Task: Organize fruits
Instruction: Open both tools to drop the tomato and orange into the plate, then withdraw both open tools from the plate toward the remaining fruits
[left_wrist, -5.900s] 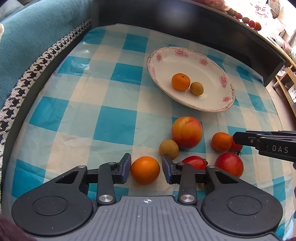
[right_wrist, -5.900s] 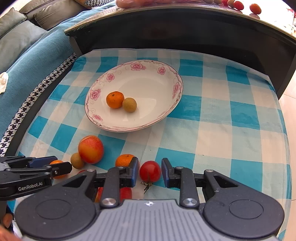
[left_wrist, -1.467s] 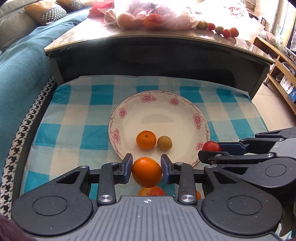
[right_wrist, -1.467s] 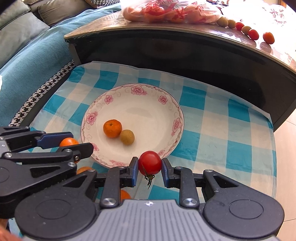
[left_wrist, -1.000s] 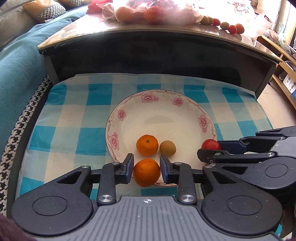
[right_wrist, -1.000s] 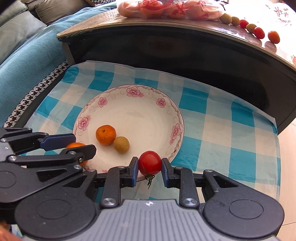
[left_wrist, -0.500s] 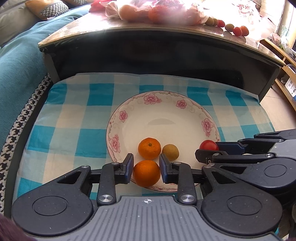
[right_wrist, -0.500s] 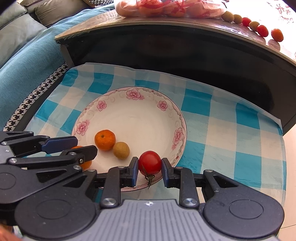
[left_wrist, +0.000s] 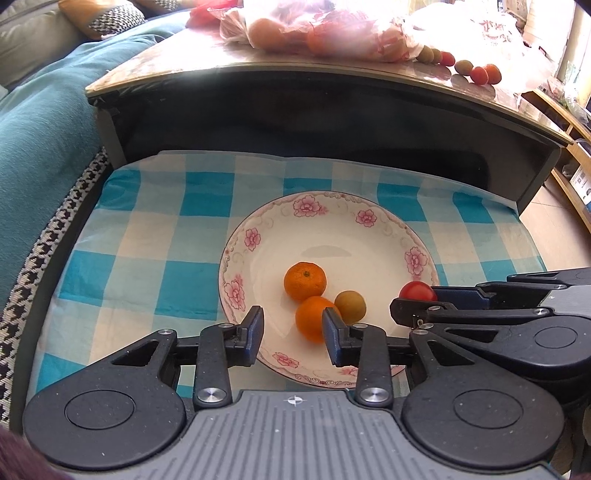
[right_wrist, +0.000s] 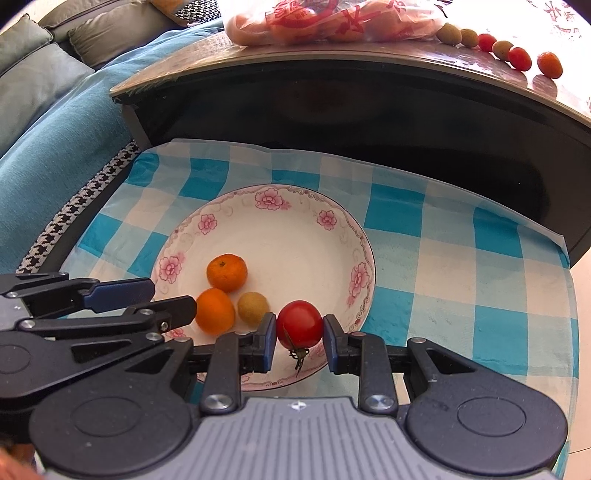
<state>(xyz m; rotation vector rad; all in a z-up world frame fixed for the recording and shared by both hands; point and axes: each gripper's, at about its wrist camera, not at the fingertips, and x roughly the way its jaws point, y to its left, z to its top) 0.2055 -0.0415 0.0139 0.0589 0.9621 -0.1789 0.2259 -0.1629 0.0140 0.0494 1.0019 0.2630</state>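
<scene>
Checked blue-and-white cloth (left_wrist: 155, 236) covers the low surface; every place below is given from the flowered plate (left_wrist: 332, 206) at its middle.

Dark coffee table (right_wrist: 369, 96): beyond the plate's far rim, standing higher. On its top a clear bag of fruit (right_wrist: 332, 18) and a row of small loose fruits (right_wrist: 517, 51).

Teal sofa throw (left_wrist: 33, 122): off the plate's left side, with a houndstooth border.

Left gripper (left_wrist: 293, 332): over the plate's near rim, jaws opening. One pad is clear of the orange (left_wrist: 314, 317); the other is at its flank, contact hard to judge. The orange looks set down in the dish, let go.

Right gripper (right_wrist: 299, 338): over the plate's near right rim, jaws opening. The tomato (right_wrist: 299, 323) sits between them, a gap showing on one side; whether it rests on the china yet, I cannot tell.

Mandarin (left_wrist: 305, 280): in the dish, just behind the orange.

Small tan fruit (left_wrist: 350, 306): in the dish, just beside the orange, between it and the tomato.

Step in hand, by my reckoning: both releases into the dish. Next calls for wider jaws, then a straight lift away, so no pad drags a round fruit.

In the way: the two grippers sit close together, and the packed fruits could roll if nudged. The tomato's stem (right_wrist: 297, 354) hangs near the rim.
</scene>
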